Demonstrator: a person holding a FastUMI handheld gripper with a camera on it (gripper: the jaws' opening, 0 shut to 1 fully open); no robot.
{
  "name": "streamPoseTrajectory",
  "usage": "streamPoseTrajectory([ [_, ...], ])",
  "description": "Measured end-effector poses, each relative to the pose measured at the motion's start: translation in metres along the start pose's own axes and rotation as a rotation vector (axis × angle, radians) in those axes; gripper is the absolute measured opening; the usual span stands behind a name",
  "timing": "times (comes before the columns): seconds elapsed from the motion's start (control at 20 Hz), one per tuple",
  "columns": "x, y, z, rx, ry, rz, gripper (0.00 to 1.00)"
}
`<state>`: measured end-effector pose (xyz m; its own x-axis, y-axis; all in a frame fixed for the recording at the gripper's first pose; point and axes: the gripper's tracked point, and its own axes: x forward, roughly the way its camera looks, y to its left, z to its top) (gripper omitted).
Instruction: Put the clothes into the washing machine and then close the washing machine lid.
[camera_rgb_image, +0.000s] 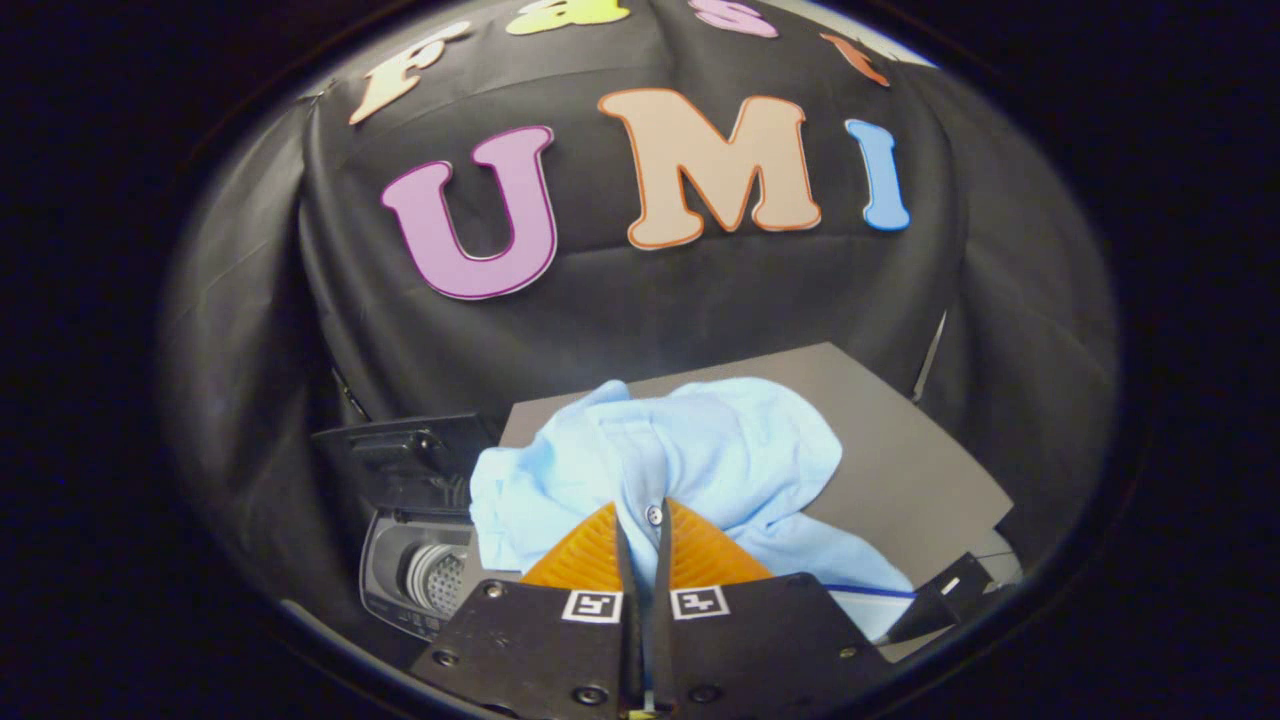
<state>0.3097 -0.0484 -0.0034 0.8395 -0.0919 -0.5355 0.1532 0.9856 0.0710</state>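
We saw the claw (641, 520) drawn almost together, its two fingers leaving only a thin slit between them, and its tips sat right on the placket of the light blue shirt (700, 470), by a small button (654, 515). Cloth seemed to lie in that slit, so we judged the claw to be pinching a fold of the shirt, though the tips covered the exact point of contact and we could not be fully sure that both fingers pressed on it. The shirt spread out from the tips, away from us and to either side, crumpled in a low heap on the dark grey surface (900, 460), with one part trailing off to the right, beside the claw's body. What mattered for the coming move was the washing machine (420, 560), which stood to the left of the claw and lower than the surface, close by the shirt's left edge. Its lid (410, 455) was raised, and under it we could make out the pale rim and the perforated drum (437, 578) inside. In our judgement the shirt would have to be lifted clear of the surface and carried left and down, a short way, to drop through that opening, and the trailing right part might drag or catch on the edge. Beyond the surface hung the black cloth wall (700, 300) of the booth.
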Motion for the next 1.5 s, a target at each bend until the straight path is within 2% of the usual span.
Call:
streamPoseTrajectory([
  [0.15,-0.024,0.027,0.025,-0.003,-0.061,0.042,0.04],
  [0.35,-0.038,0.078,0.048,0.043,-0.125,0.157,0.04],
  [0.65,-0.033,0.158,0.042,-0.016,-0.137,0.256,0.04],
  [0.8,-0.031,0.204,0.037,0.048,-0.141,0.343,0.04],
  [1.1,-0.026,0.285,0.011,0.035,-0.169,0.432,0.04],
  [1.5,0.027,0.327,-0.070,0.009,-0.104,0.456,0.03],
])
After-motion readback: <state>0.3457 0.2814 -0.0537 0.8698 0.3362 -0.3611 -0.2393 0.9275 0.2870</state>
